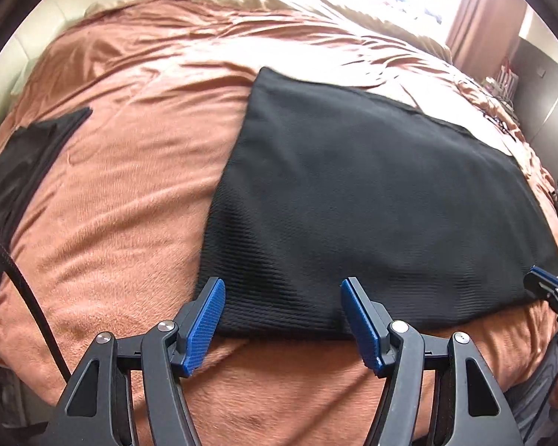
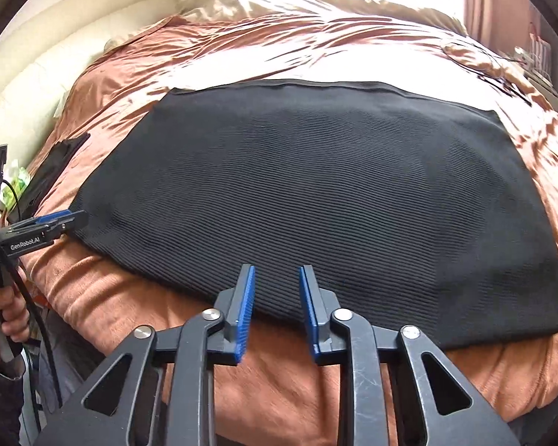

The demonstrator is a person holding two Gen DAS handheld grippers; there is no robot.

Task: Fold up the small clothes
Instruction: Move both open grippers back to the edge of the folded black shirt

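Observation:
A black ribbed garment (image 1: 372, 193) (image 2: 316, 200) lies spread flat on the bed. In the left wrist view my left gripper (image 1: 283, 286) stands wide open just over the garment's near left edge, with nothing between its blue pads (image 1: 208, 319). The right wrist view shows it side-on (image 2: 65, 219) at the garment's near left corner, with a person's hand (image 2: 3, 319) on its handle. My right gripper (image 2: 277, 271) is open with a narrower gap, hovering at the garment's near edge and holding nothing. Its tip (image 1: 539, 284) shows at the right rim of the left wrist view.
A rust-coloured fleece blanket (image 1: 130, 223) (image 2: 297, 383) covers the bed. A second dark folded cloth (image 1: 26, 163) (image 2: 52, 167) lies at the bed's left side. Cream padding (image 2: 37, 74) runs along the left. Thin cables (image 2: 494, 70) lie at the far right, near curtains (image 1: 480, 11).

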